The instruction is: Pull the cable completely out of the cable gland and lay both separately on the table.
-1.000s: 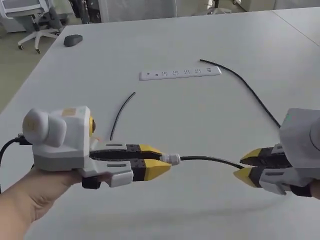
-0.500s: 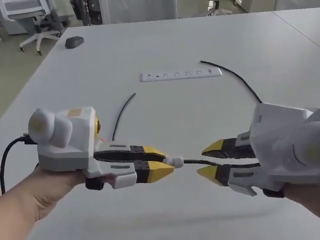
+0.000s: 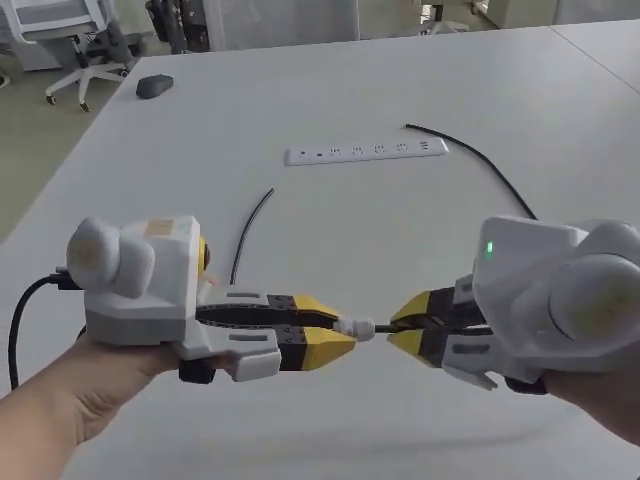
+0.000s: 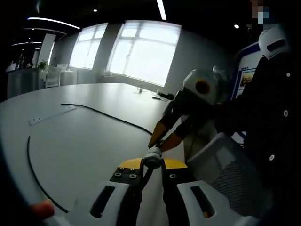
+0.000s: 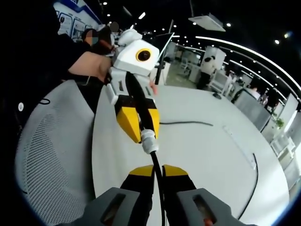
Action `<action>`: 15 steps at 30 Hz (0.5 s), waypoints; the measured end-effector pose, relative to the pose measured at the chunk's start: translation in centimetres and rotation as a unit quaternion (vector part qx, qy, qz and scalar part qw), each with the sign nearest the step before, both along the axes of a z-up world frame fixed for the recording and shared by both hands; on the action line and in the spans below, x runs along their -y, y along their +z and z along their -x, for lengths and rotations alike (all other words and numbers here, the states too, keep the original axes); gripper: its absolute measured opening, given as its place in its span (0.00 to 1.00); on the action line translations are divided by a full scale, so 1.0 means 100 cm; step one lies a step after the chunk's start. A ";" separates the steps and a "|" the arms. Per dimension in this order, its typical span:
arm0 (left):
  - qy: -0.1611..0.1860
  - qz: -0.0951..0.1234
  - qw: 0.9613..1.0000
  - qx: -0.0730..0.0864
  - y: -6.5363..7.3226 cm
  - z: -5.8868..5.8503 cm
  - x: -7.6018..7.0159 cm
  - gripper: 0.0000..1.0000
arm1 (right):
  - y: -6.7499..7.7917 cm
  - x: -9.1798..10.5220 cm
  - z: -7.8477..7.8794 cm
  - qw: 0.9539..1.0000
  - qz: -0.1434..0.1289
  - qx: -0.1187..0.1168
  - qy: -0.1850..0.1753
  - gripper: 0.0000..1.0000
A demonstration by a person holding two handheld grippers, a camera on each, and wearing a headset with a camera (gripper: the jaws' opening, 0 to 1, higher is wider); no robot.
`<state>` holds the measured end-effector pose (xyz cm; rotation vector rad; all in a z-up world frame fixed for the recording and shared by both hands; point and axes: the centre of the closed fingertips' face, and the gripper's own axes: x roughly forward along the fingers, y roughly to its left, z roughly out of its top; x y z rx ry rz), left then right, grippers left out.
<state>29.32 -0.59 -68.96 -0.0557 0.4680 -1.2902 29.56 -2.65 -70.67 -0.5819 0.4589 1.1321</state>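
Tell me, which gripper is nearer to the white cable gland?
Left. The left gripper is shut on the cable gland, which pokes from its tips. The right gripper is just beside the gland, its jaws either side of the black cable.

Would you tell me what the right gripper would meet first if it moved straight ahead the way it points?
The white cable gland, held by the left gripper, lies straight ahead of the right gripper along the cable. It looks near, though depth is unclear.
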 end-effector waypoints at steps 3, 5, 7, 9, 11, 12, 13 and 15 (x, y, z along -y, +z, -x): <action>0.001 0.003 1.000 -0.001 0.001 -0.001 0.000 0.15 | 0.001 0.001 0.000 1.000 -0.006 -0.004 -0.008 0.00; 0.003 0.009 1.000 -0.002 0.003 -0.002 0.000 0.15 | 0.003 0.002 -0.001 1.000 -0.011 -0.006 -0.014 0.00; 0.004 0.006 1.000 0.000 0.002 -0.003 0.000 0.15 | 0.002 0.005 -0.003 1.000 -0.009 -0.008 -0.024 0.00; 0.006 0.006 1.000 0.000 0.002 -0.003 -0.001 0.15 | 0.002 0.010 -0.005 0.999 -0.015 -0.014 -0.035 0.00; 0.008 0.006 1.000 0.000 0.003 -0.003 -0.002 0.15 | 0.001 0.016 -0.006 0.999 -0.017 -0.019 -0.043 0.00; 0.008 0.006 1.000 0.001 0.003 -0.003 -0.002 0.15 | 0.001 0.018 -0.006 0.999 -0.018 -0.020 -0.046 0.00; 0.008 0.006 1.000 0.001 0.003 -0.003 -0.002 0.15 | 0.000 0.020 -0.007 0.998 -0.017 -0.020 -0.050 0.00; 0.009 0.006 1.000 0.000 0.003 -0.004 -0.002 0.15 | -0.002 0.025 -0.008 0.998 -0.015 -0.024 -0.057 0.00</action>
